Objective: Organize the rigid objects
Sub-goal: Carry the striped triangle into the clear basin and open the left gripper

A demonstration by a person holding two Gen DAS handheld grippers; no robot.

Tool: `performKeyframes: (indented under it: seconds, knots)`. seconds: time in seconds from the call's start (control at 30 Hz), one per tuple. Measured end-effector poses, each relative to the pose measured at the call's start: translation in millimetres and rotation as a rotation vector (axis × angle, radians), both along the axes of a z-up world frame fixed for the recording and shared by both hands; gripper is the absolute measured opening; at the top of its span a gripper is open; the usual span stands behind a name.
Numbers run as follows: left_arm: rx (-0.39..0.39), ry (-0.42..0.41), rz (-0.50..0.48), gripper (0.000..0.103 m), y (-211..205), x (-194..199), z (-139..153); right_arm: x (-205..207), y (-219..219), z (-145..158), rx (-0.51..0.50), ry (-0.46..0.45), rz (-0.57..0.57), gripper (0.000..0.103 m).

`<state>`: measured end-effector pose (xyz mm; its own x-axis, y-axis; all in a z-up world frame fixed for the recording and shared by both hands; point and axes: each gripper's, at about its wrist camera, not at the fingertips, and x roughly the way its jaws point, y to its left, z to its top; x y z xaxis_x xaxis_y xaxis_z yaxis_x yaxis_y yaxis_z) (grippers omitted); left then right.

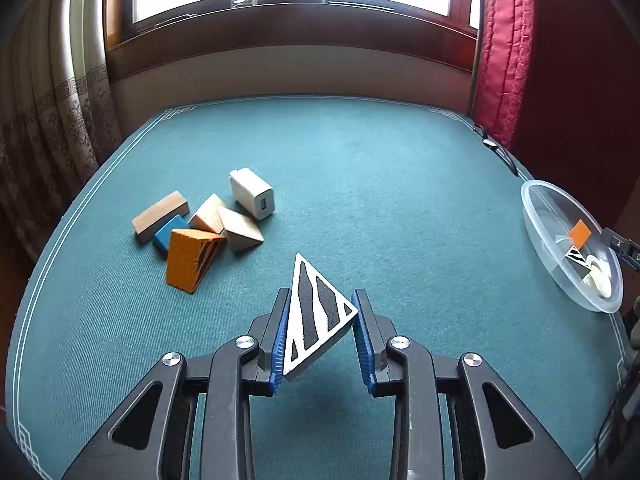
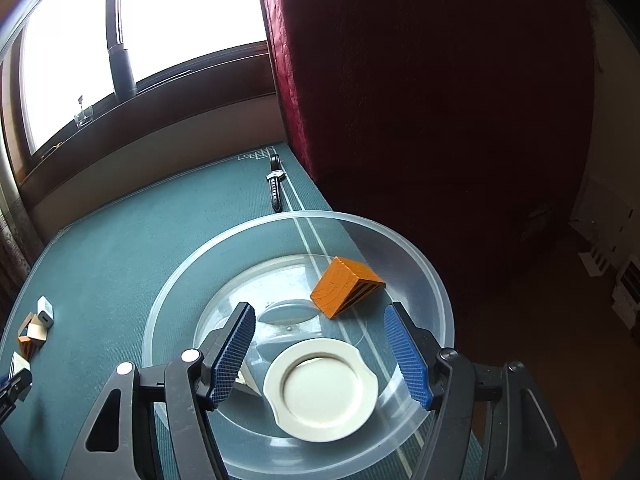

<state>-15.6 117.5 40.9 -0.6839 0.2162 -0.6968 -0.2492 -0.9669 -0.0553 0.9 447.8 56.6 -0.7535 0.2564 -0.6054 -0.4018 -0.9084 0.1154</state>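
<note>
My left gripper (image 1: pixel 320 332) is shut on a white triangular block with black stripes (image 1: pixel 316 316) and holds it above the green table mat (image 1: pixel 400 184). A pile of blocks lies ahead to the left: an orange striped wedge (image 1: pixel 188 260), wooden wedges (image 1: pixel 240 228), a blue block (image 1: pixel 170 234), a wooden bar (image 1: pixel 160 216) and a white charger (image 1: pixel 252 194). My right gripper (image 2: pixel 320 348) is open above a clear plastic bowl (image 2: pixel 432 292) that holds an orange striped wedge (image 2: pixel 344 286) and a white round lid (image 2: pixel 322 390). A white block shows partly behind its left finger.
The bowl (image 1: pixel 540 208) sits at the table's right edge in the left wrist view. A wristwatch (image 2: pixel 275 184) lies near the far right edge by the red curtain (image 2: pixel 400 80). A window sill and patterned curtain (image 1: pixel 48 128) stand behind the table.
</note>
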Motion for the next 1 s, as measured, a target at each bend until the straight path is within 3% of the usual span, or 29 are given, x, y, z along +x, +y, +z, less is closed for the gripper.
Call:
performKeyframes:
  seconds: [0.4,0.67,1.0]
  knots:
    - [0.006,0.050,-0.233,0.030,106.7,-3.9,33.0,18.6,29.0,2.5,-0.018,0.059,-0.061,0.076]
    - [0.011,0.022,-0.341,0.030,172.3,-16.0,33.9,19.5,32.1,2.8,-0.022,0.079,-0.066,0.078]
    - [0.025,0.026,-0.454,0.030,223.2,-20.2,39.2,21.3,31.6,4.3,-0.028,0.093,-0.068,0.079]
